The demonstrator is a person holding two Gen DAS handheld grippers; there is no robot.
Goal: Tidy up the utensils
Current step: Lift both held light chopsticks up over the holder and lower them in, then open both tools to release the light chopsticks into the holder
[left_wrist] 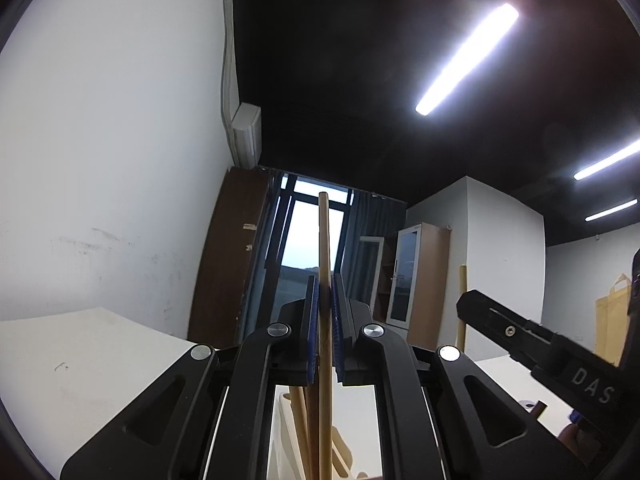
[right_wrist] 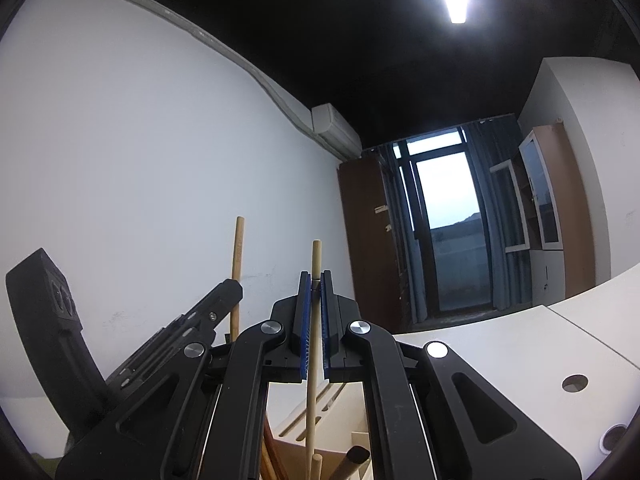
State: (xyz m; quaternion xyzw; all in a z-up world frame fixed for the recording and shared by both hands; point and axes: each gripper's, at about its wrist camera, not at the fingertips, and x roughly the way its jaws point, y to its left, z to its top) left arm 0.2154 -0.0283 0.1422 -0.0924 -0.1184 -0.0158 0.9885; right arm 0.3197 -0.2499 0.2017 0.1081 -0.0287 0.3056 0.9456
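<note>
While both tongs are tilting slightly upward, we are holding a utensil handle in each. Our left gripper (left_wrist: 325,320) is pinching a long, round, light wooden stick (left_wrist: 325,272) between its blue ribbed pads (left_wrist: 313,328); the stick's long axis is running nearly upright, its blunt end pointing toward the ceiling and its lower part dropping behind the jaws toward the pale wooden utensil holder (left_wrist: 288,436). Our right gripper (right_wrist: 315,320) is clamping a thinner pale wooden rod (right_wrist: 314,304) the same way, upright, with its tip standing above the fingertips. Below it we are seeing the holder's slotted edge (right_wrist: 320,400) and other handles. The white bench (right_wrist: 500,344) is stretching open toward its right edge; the two tongs are sitting close side by side.
</note>
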